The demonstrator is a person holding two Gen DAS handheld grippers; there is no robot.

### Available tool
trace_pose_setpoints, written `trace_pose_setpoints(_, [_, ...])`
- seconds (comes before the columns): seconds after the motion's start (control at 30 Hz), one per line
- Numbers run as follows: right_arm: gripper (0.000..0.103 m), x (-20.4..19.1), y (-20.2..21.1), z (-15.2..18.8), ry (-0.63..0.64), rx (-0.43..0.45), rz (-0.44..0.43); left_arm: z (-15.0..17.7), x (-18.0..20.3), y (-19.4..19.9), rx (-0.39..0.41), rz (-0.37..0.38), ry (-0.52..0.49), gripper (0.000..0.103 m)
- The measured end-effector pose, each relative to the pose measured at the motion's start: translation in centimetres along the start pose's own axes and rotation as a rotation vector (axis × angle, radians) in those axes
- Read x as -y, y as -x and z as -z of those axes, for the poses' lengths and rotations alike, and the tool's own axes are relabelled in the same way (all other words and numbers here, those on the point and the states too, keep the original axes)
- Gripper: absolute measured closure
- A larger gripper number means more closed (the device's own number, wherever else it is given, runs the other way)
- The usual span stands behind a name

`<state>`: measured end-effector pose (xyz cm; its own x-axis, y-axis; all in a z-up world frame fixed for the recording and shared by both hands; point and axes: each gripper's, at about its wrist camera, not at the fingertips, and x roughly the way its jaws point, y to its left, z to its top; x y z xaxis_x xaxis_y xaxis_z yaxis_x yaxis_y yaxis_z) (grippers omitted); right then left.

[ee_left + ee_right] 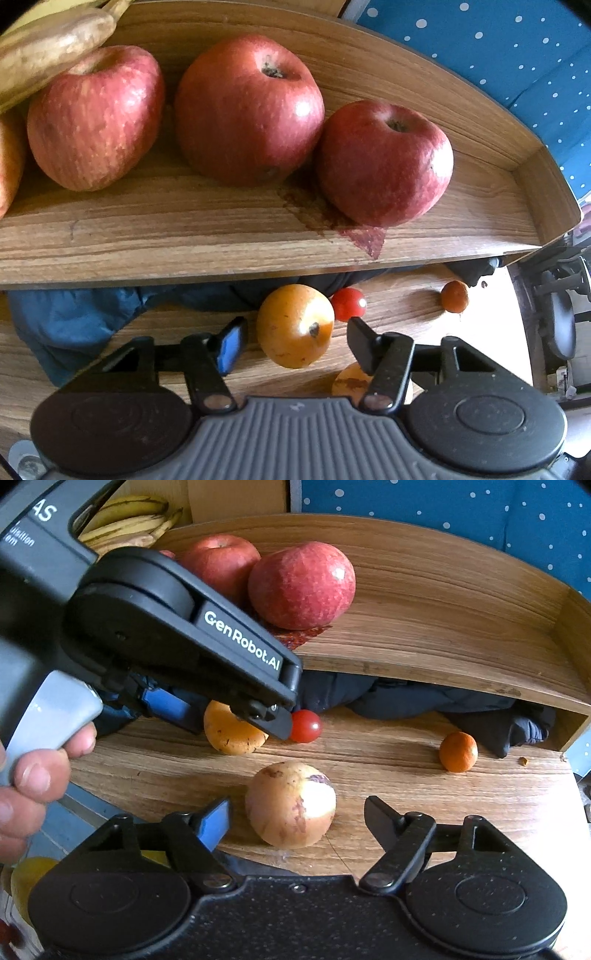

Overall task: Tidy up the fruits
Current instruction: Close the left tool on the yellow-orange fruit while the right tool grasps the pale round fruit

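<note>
I saw three red apples (247, 107) lined up on the raised wooden shelf (184, 236), bananas (129, 517) behind them. Below, on the tabletop, an orange fruit (295, 325) lay touching a cherry tomato (349, 303); a pale blotched fruit (290, 805) sat nearer, a small tangerine (458, 751) well apart.

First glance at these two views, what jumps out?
Three big red apples lined up on the raised wooden tray, with bananas at its far left. On the table below, each gripper straddles a round fruit: the left gripper an orange one, the right gripper a pale blotchy one. A cherry tomato sits close behind.
</note>
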<state>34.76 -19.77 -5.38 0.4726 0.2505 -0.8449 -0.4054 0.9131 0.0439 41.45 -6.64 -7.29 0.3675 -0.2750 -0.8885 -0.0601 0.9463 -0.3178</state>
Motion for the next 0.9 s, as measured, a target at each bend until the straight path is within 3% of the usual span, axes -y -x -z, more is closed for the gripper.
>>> trace_pose_setpoints(0.6, [0.049, -0.4, -1.1, -0.7, 0.013, -0.005, -0.016, -0.1, -0.3, 0.0, 0.007, 0.004, 0.02, 0.054])
trace_pose_setpoints(0.9, [0.05, -0.6, -0.9, -0.9, 0.019, 0.004, -0.019, 0.5, 0.1, 0.5, 0.015, 0.011, 0.016, 0.055])
